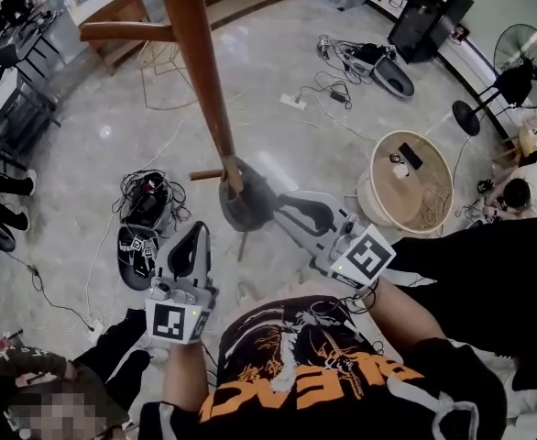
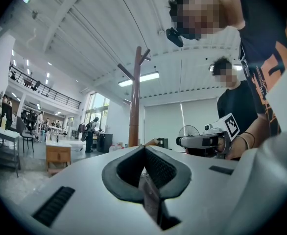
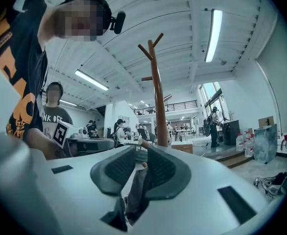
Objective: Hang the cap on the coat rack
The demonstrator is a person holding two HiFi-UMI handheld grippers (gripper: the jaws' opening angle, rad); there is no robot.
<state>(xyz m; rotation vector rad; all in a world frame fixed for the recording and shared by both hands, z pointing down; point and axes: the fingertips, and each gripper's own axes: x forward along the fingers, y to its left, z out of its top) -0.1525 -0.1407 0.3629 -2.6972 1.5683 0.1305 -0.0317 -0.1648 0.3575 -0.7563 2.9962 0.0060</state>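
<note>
**Cap pinched beside the rack, ready for a peg**

The grey cap (image 1: 246,207) is sitting against the pole of the coat rack (image 1: 200,53), just below a short low peg (image 1: 206,174) that is sticking out to the pole's left. Whether the cap is hooked on anything is hard to tell.

The right gripper (image 1: 279,204) is reaching in from the pole's right. Its jaws are drawn narrow and pinching dark fabric, which looks like the cap's edge rather than its crown. The left gripper (image 1: 198,232) is hovering left of the pole and nearer the person, with its jaws pressed together and carrying nothing.

The step in hand seems to be securing the hold. Doing it well is calling for three things — a firm pinch on the stiffer edge, a lift bringing the crown's opening over a peg tip, and no release until the peg is bearing the weight.
</note>
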